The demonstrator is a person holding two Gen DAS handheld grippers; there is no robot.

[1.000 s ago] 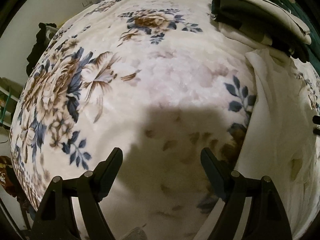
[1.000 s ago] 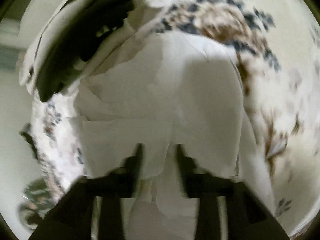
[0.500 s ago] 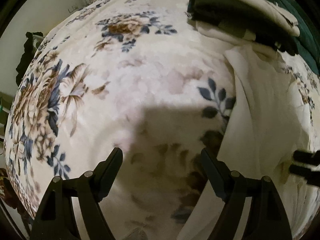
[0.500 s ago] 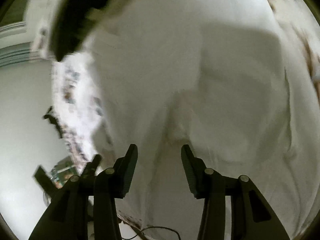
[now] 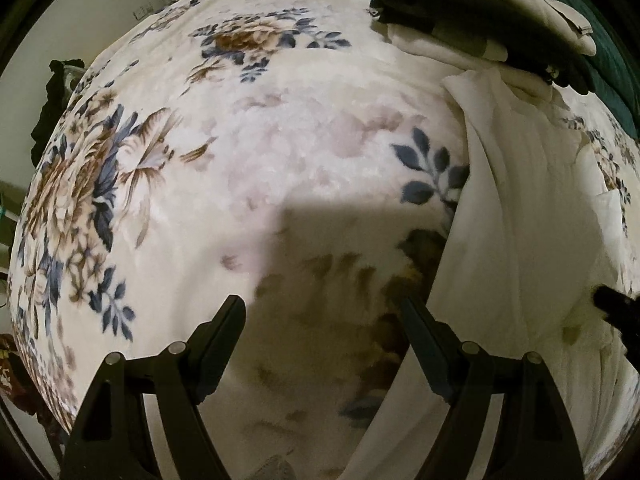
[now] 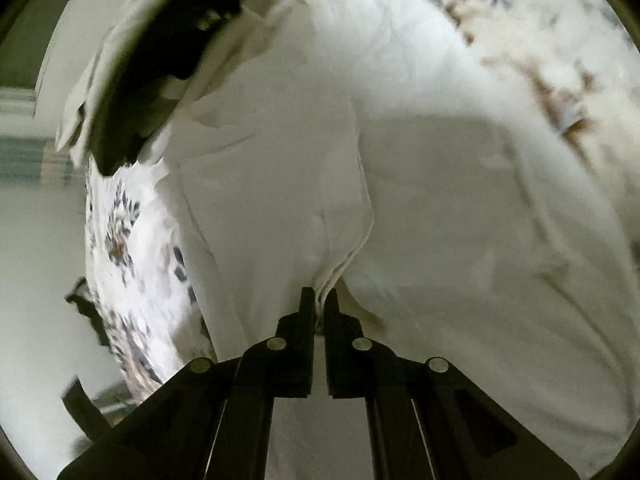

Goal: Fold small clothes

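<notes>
A white garment (image 6: 420,200) lies spread on a floral blanket (image 5: 240,160). My right gripper (image 6: 319,300) is shut on a pinched fold of this white cloth, which puckers up between its fingertips. In the left wrist view the same white garment (image 5: 520,220) runs down the right side, and the right gripper's black tip (image 5: 614,304) pokes in at the right edge. My left gripper (image 5: 322,320) hovers open above the bare blanket just left of the garment's edge, with nothing between its fingers.
A stack of folded clothes, cream and black (image 5: 480,12), sits at the far right of the bed, seen also as a dark pile (image 6: 160,40) in the right wrist view. The bed's edge and pale floor (image 6: 36,260) lie to the left there.
My right gripper has slid across the white garment and shut on a fold of it. The left gripper drifted slightly toward the garment and stays open.
</notes>
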